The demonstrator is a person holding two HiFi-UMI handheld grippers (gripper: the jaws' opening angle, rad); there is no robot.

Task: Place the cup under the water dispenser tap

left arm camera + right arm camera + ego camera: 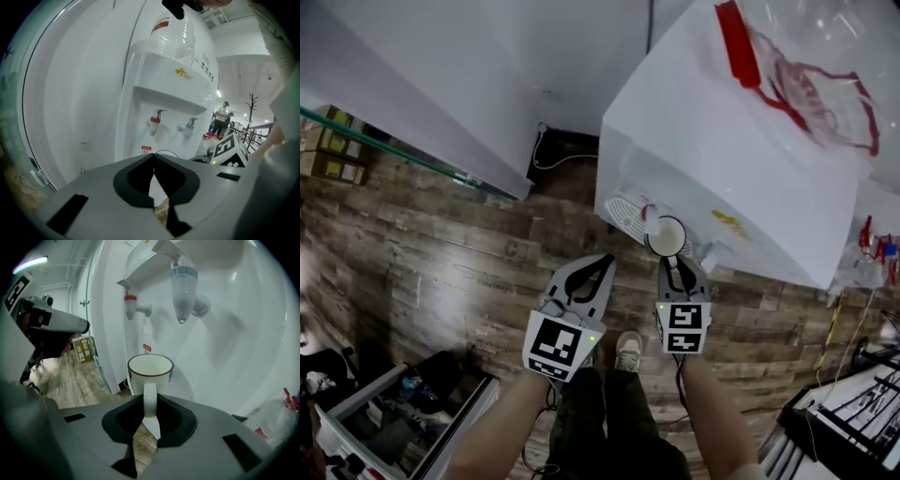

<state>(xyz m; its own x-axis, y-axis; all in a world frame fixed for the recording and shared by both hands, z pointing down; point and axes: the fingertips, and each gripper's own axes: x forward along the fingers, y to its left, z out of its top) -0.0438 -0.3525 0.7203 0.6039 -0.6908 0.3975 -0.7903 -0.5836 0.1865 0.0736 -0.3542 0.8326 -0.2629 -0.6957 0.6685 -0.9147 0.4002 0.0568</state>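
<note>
My right gripper (148, 404) clamps the cup (150, 367) by its handle; cup upright, mouth up, handle toward me, lower than the dispenser's (164, 89) blue tap (180, 289); left gripper (153, 159) closed, empty; gold logo (183, 73) unreadable.

One cup (150, 369); one water dispenser (164, 89); two taps: red tap (155, 123), blue tap (188, 126); two claws: left claw (598, 264), right claw (675, 265).

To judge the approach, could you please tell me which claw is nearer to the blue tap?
Right. The right claw, holding the cup by its handle, is close below the blue tap; the left claw, shut and empty, sits farther back.
</note>
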